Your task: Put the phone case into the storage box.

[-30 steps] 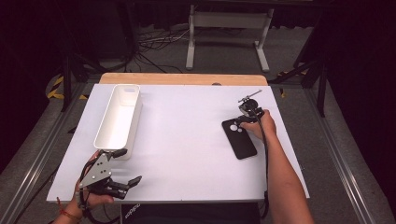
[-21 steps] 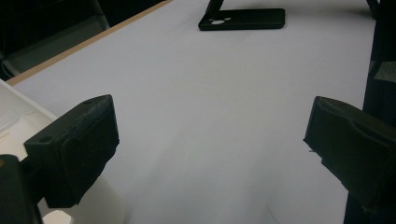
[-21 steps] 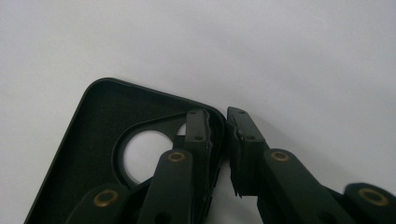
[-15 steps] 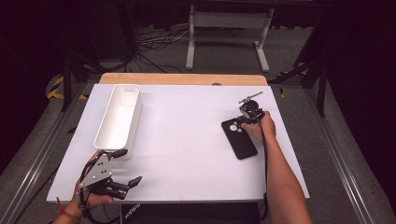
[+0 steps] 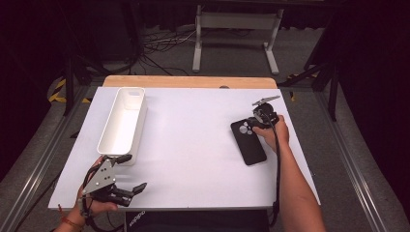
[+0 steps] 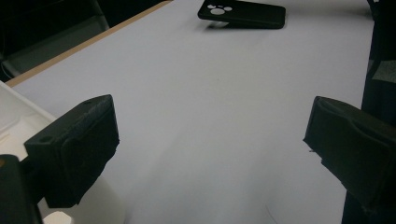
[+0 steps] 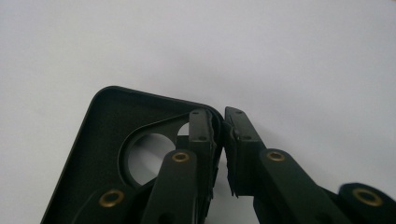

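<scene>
A black phone case (image 5: 249,144) with round camera holes lies on the right part of the white table (image 5: 193,130). My right gripper (image 5: 255,122) is shut on the case's far corner, and in the right gripper view (image 7: 219,116) the jaws pinch the rim of the case (image 7: 105,135) with its hollow inside facing the camera. In the left gripper view the case (image 6: 243,14) appears far off, one end slightly raised over its shadow. My left gripper (image 5: 133,172) is held open at the near left corner with nothing between its jaws (image 6: 212,121).
A long white tray (image 5: 108,126) stands at the left, its near end just beyond my left gripper; its corner (image 6: 14,116) sits beside the left jaw. A wooden strip (image 5: 188,81) edges the table's far side. Metal stand legs and cables lie on the floor beyond.
</scene>
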### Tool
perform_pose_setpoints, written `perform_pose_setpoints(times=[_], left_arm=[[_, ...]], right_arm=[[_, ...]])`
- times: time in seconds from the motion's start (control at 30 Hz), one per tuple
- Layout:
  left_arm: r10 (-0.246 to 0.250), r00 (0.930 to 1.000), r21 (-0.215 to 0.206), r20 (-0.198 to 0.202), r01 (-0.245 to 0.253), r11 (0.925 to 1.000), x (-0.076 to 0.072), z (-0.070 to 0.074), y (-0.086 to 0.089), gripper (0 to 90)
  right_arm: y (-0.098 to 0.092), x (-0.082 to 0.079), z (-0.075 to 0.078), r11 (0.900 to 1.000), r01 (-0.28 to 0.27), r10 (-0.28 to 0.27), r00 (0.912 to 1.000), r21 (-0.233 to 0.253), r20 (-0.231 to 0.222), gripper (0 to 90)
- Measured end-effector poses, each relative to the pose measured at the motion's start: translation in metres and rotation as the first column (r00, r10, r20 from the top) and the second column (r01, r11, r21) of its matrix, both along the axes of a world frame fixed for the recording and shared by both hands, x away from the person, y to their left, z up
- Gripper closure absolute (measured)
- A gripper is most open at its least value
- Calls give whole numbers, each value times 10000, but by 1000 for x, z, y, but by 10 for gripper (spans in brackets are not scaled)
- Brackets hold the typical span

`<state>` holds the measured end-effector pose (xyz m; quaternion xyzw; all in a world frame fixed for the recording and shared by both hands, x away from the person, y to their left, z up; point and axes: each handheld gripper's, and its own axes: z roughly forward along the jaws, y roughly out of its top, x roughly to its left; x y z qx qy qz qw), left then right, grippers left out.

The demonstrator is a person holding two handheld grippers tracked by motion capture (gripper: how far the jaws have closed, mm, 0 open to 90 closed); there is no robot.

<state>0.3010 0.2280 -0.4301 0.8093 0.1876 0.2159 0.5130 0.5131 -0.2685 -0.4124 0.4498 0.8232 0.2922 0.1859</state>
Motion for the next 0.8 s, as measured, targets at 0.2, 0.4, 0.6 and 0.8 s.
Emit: perform_pose_setpoints(times=[0.2, 0.4, 0.6, 0.8], left_arm=[[-12, 10000, 39, 56, 12, 10000, 0, 2, 1, 33], [-11, 10000, -66, 52, 12, 10000, -1, 2, 0, 34], [-11, 10000, -51, 6, 11, 10000, -1, 2, 0, 34], [1, 10000, -27, 42, -1, 10000, -2, 3, 0, 34]], right_arm=[[-2, -18, 17, 9990, -134, 98, 9965, 431, 826, 827], [-8, -38, 30, 9959, -336, 180, 9835, 836, 1802, 828], [-12, -53, 36, 9923, -461, 163, 9688, 1150, 2474, 828], [-17, -70, 43, 9864, -643, 121, 9464, 1514, 3228, 829]])
